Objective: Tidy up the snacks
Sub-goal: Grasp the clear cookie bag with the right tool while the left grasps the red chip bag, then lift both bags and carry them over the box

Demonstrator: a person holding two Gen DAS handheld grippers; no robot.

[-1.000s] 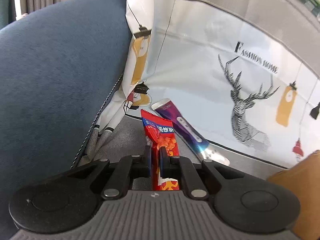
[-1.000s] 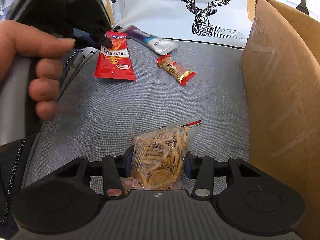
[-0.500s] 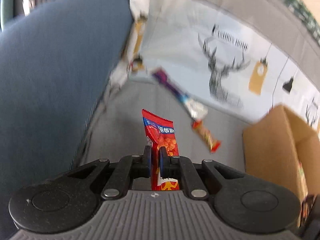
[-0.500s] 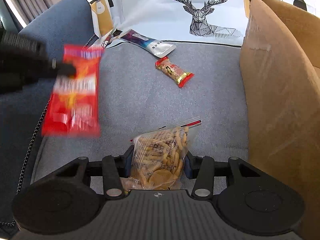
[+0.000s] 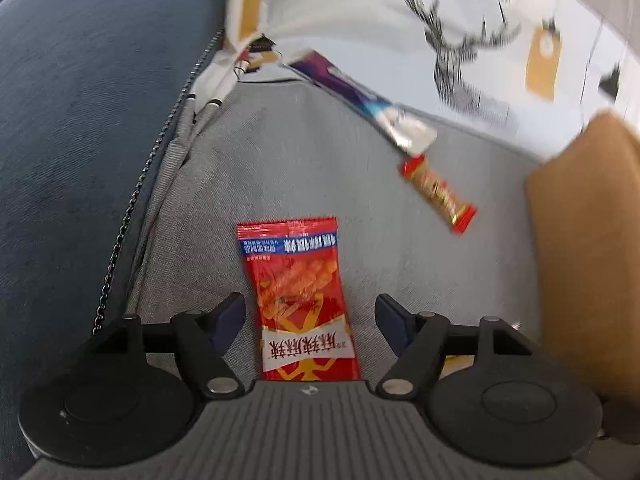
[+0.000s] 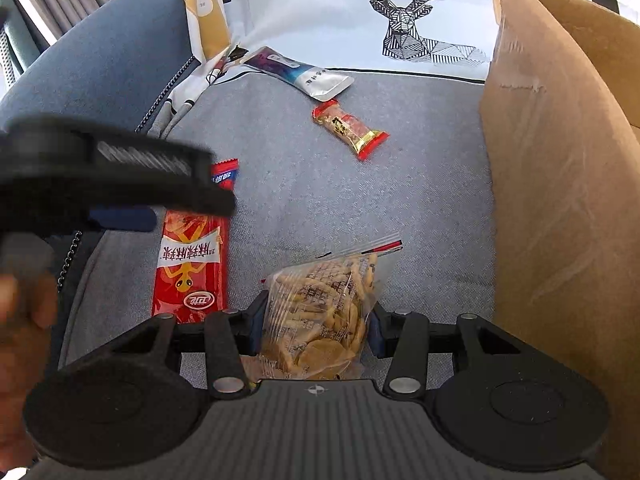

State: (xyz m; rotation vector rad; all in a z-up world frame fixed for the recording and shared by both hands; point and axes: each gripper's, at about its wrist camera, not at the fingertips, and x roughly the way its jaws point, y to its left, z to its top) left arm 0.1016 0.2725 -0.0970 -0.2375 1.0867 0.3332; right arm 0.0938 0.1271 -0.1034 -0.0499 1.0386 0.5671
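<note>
A red snack packet (image 5: 300, 300) lies flat on the grey sofa seat between the spread fingers of my left gripper (image 5: 310, 314), which is open and not touching it. The packet also shows in the right wrist view (image 6: 190, 264), partly under the left gripper (image 6: 120, 178). My right gripper (image 6: 316, 322) is shut on a clear bag of biscuit sticks (image 6: 324, 308). A small red and gold bar (image 6: 350, 130) and a purple and silver pouch (image 6: 300, 72) lie further back on the seat.
An open cardboard box (image 6: 560, 200) stands at the right. A deer-print cushion (image 6: 400, 12) lines the sofa back. The blue armrest (image 5: 88, 120) rises at the left. A hand (image 6: 20, 320) holds the left gripper.
My left gripper carried the red packet from the back corner toward the front of the seat, then opened and let it go. The right gripper has held the biscuit bag still.
</note>
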